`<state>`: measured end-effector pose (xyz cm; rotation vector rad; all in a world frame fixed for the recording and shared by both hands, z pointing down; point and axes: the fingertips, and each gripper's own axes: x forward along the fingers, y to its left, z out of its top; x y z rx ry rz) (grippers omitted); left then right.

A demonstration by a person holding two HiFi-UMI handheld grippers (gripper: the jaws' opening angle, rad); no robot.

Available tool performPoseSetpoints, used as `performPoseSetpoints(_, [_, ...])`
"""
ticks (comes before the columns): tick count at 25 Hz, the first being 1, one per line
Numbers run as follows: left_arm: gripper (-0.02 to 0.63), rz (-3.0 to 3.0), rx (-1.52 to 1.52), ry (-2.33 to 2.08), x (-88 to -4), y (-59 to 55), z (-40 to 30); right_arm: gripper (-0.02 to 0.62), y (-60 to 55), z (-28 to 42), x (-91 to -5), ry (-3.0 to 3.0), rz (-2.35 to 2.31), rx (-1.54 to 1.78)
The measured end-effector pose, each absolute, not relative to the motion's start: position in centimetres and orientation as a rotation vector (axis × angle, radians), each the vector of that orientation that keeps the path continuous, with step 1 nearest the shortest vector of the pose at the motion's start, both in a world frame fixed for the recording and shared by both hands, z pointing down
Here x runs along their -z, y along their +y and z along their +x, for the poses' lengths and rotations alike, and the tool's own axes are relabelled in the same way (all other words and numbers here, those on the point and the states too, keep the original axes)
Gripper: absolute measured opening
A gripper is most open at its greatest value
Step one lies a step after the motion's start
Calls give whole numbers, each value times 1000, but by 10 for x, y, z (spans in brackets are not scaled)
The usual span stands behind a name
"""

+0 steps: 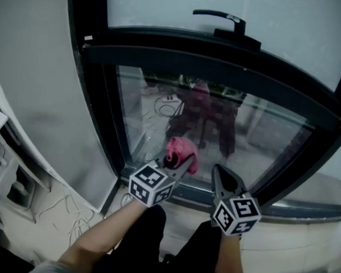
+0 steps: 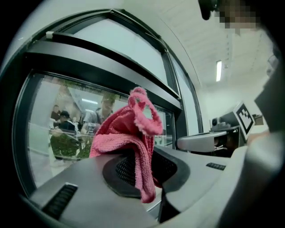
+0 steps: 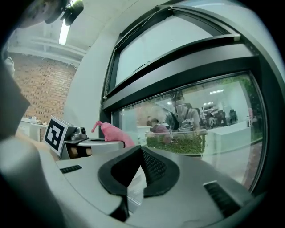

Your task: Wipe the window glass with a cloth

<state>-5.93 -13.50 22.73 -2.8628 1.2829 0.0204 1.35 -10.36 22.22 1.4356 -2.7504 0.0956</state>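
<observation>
A pink cloth (image 1: 181,153) is bunched in the jaws of my left gripper (image 1: 177,163), which is shut on it right at the bottom of the lower window glass (image 1: 228,127). In the left gripper view the cloth (image 2: 129,133) stands up out of the left gripper (image 2: 143,178) and hangs down between the pads. My right gripper (image 1: 219,170) is just to the right, close to the glass and shut on nothing. In the right gripper view the right gripper (image 3: 139,153) has its pads meeting at the tips, with the cloth (image 3: 114,132) off to the left.
The dark window frame (image 1: 208,64) runs above the pane, with a black handle (image 1: 221,17) on the upper sash. A grey wall and a shelving unit (image 1: 9,176) are at the left. Cables (image 1: 70,207) lie on the floor below.
</observation>
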Motion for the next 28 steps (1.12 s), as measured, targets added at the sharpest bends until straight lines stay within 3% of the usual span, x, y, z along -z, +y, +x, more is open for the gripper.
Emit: performPoseSetpoints(28, [54,-2881,-164,1238,-214,-110,-71,-11,-86,-12,-204,-2749,1391,-11])
